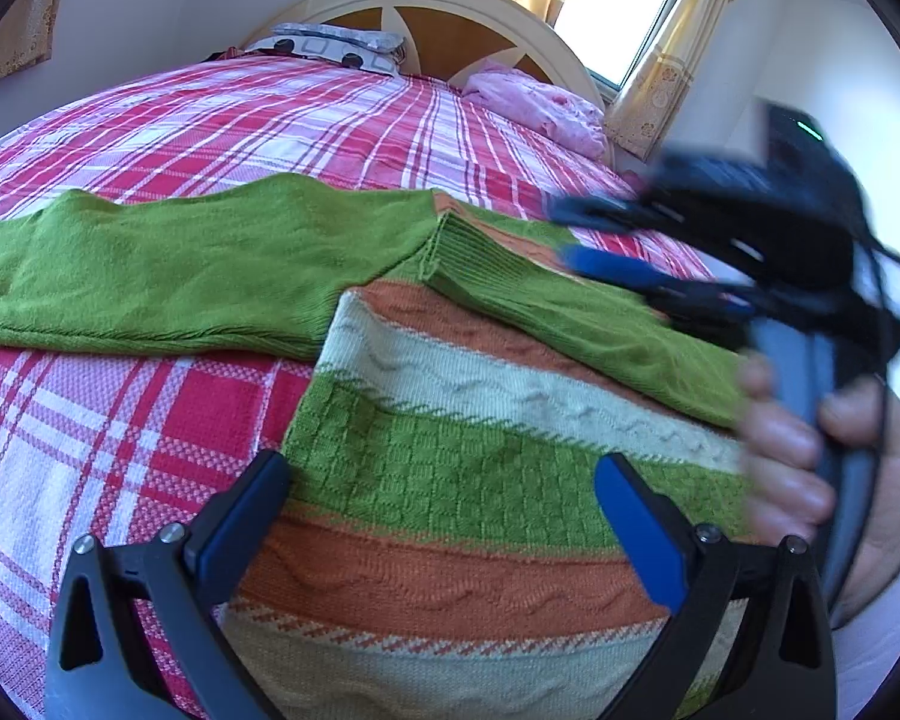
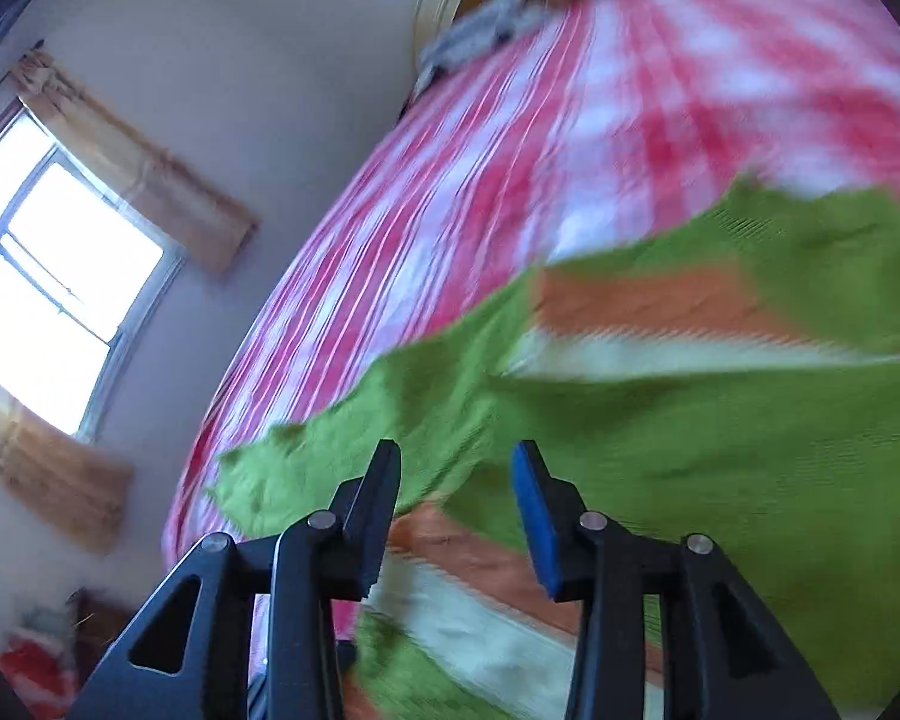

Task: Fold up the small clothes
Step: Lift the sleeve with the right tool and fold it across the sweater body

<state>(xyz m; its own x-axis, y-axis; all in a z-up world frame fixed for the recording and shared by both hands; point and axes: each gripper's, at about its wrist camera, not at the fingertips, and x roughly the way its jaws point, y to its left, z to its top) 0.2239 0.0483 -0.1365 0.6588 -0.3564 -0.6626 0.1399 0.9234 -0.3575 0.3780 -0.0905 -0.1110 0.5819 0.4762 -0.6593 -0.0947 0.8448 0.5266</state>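
A striped knit sweater is lying flat on a bed's red plaid cover, its right sleeve already lying folded across the chest, directly beneath the right gripper, whose jaws are standing apart with nothing pinched between them. The left gripper is hovering wide open over the hem, empty. The other sleeve is stretching away to its left, seemingly the next fold, calling for a pinch at its cuff.
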